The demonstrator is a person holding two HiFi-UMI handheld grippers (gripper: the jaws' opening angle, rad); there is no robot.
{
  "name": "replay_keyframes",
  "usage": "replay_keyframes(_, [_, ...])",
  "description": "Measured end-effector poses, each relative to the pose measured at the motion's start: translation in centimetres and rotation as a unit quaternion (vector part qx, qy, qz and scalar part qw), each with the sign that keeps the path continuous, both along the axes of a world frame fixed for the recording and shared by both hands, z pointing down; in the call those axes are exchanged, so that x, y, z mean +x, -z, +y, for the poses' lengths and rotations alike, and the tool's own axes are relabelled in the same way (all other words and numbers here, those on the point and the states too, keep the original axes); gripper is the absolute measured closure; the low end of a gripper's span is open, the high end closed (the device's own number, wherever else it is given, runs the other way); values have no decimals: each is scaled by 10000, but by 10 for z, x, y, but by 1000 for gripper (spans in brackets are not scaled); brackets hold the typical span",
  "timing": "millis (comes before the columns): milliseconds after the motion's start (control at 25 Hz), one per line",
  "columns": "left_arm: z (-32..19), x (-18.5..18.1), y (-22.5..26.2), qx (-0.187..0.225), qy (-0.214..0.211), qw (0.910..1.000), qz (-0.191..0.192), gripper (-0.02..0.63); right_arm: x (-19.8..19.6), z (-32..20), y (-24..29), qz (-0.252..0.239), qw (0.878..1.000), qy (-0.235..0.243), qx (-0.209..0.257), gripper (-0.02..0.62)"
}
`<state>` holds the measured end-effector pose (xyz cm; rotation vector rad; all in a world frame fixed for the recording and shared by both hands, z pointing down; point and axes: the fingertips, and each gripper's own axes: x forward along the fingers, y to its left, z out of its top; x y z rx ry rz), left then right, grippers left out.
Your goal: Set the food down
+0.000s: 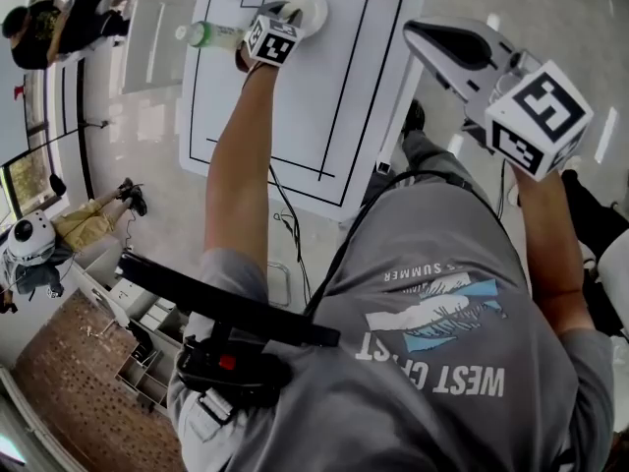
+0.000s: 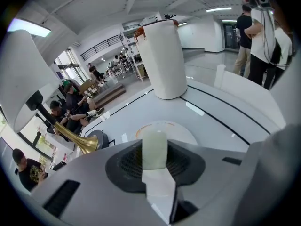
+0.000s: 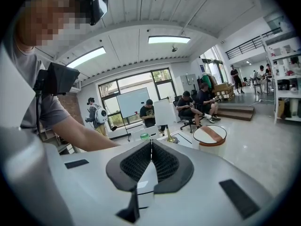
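Jaws of the left gripper (image 2: 155,166) pinched an upright pale-green stick of food (image 2: 154,147) just above the round white plate (image 2: 186,133) ahead; the right gripper (image 3: 150,149), pressed together empty, hung farther off.

The white table (image 1: 295,87) is marked out with black lines. At its far end stands a lamp (image 2: 75,140) with a brass stem, and well apart from it a tall white cylinder (image 2: 162,60), upright. A bottle (image 1: 208,34) with green on it sits at the table's edge. Out on the floor there's a round stool (image 3: 209,136) with a brown stripe, a whiteboard (image 3: 132,102) by the windows, and seated people (image 3: 190,105).
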<state>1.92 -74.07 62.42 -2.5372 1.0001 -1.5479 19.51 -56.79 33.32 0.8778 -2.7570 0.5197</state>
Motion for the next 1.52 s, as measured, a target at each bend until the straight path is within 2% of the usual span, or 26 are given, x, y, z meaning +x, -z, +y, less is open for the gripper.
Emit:
replay_keyframes(160, [-7, -1, -15, 48, -76, 9996, -270, 502, -2, -3, -10, 41, 9999, 62, -92, 588])
replay_keyframes(440, [-13, -1, -26, 186, -463, 9936, -1017, 502, -6, -9, -22, 104, 9997, 121, -192, 588])
replay_keyframes(560, [-16, -4, -33, 292, -678, 9869, -1434, 502, -10, -10, -29, 126, 9995, 156, -250, 588])
replay_keyframes(720, [-18, -4, -37, 431, -956, 9793, -1731, 502, -12, -11, -36, 134, 9993, 176, -306, 588])
replay_keyframes(960, [-14, -5, -41, 658, -1561, 9579, -2316, 502, -19, -10, -42, 186, 9990, 168, -361, 588])
replay_keyframes(1240, [-10, -11, -46, 731, -1920, 9401, -2720, 500, -25, -6, -47, 257, 9988, 202, -365, 588])
replay_keyframes(1520, [-3, -7, -44, 558, -2114, 9352, -2784, 497, -28, -2, -45, 277, 9987, 200, -379, 588])
